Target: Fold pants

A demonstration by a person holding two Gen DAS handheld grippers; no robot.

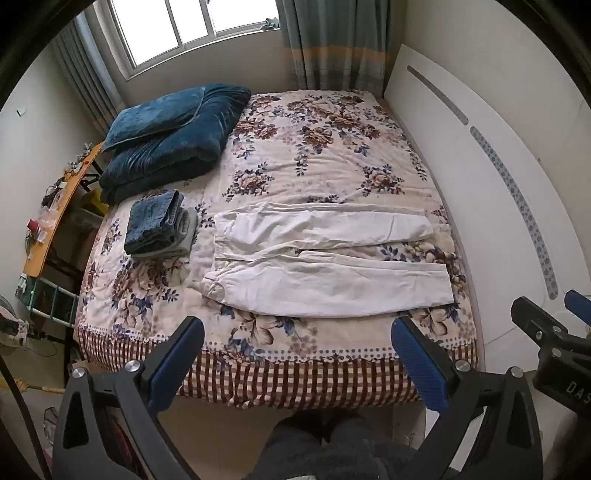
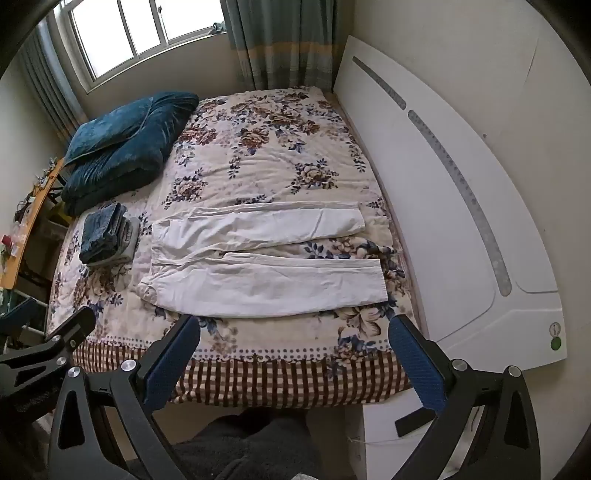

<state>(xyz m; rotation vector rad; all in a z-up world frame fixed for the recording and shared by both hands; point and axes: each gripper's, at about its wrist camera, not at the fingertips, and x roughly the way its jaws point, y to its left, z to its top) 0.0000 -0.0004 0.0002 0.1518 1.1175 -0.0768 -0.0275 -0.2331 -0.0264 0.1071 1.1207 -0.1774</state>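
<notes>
White pants lie flat, unfolded, on bed. Left hand-held gripper and right hand-held gripper hover wide, empty. Folded stack beside. All folds remain.

White pants: matt creased cloth; headboard: glossy.

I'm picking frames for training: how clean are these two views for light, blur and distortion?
Left wrist view: window blown out white, pants evenly lit and sharp, headboard bowed by the fisheye, corners vignetted black. Right wrist view: same blown window, sharp pants, curved headboard.
</notes>
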